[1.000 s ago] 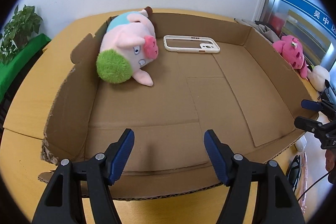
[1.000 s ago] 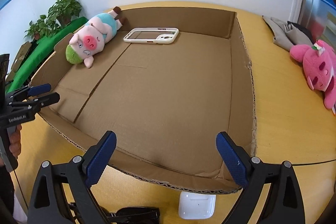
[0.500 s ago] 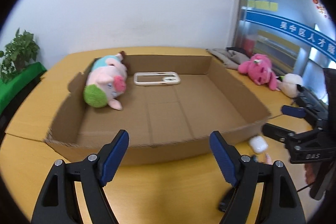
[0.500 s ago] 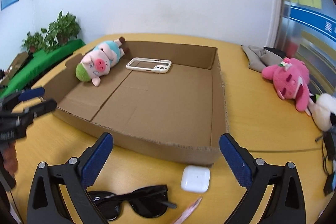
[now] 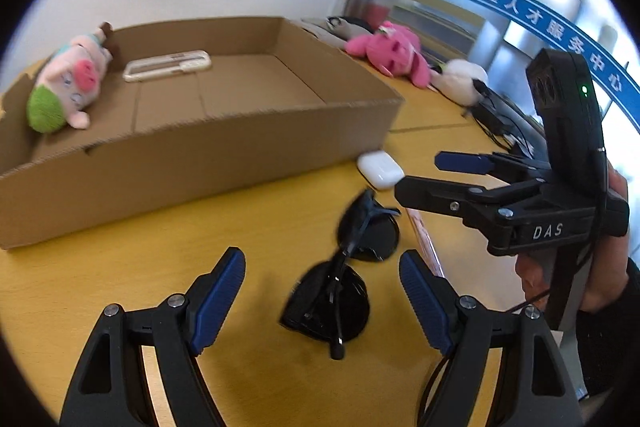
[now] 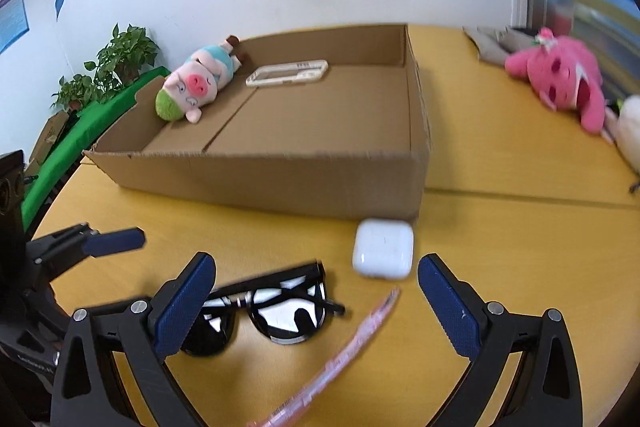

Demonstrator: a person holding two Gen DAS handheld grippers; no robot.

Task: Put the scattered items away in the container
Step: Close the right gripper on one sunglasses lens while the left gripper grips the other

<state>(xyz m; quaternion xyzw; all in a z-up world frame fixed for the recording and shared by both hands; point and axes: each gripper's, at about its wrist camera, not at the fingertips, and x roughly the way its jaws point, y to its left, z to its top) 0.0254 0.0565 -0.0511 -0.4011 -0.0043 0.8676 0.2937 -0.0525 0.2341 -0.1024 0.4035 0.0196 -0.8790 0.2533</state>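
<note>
A shallow cardboard box point(image 5: 200, 155) point(image 6: 280, 179) on the yellow table holds a plush pig point(image 5: 68, 83) point(image 6: 192, 83) and a white phone case point(image 5: 168, 67) point(image 6: 288, 73). In front of the box lie black sunglasses point(image 5: 340, 275) point(image 6: 276, 311), a white earbud case point(image 5: 380, 169) point(image 6: 382, 247) and a pink pen point(image 5: 424, 243) point(image 6: 344, 351). My left gripper point(image 5: 322, 287) is open just above the sunglasses, nothing gripped. My right gripper point(image 6: 316, 303) point(image 5: 416, 171) is open, with the sunglasses, pen and earbud case ahead between its fingers, untouched.
A pink plush toy point(image 5: 392, 55) point(image 6: 560, 79), a white plush point(image 5: 460, 79) and grey cloth point(image 6: 492, 45) lie on the table right of the box. Black cables point(image 5: 496, 119) run at the right edge. Potted plants point(image 6: 112, 67) stand on a green surface left of the table.
Both grippers drew back from over the box towards the table's near side. The sunglasses, earbud case and pen came into view below them. The left view swung to the right.
</note>
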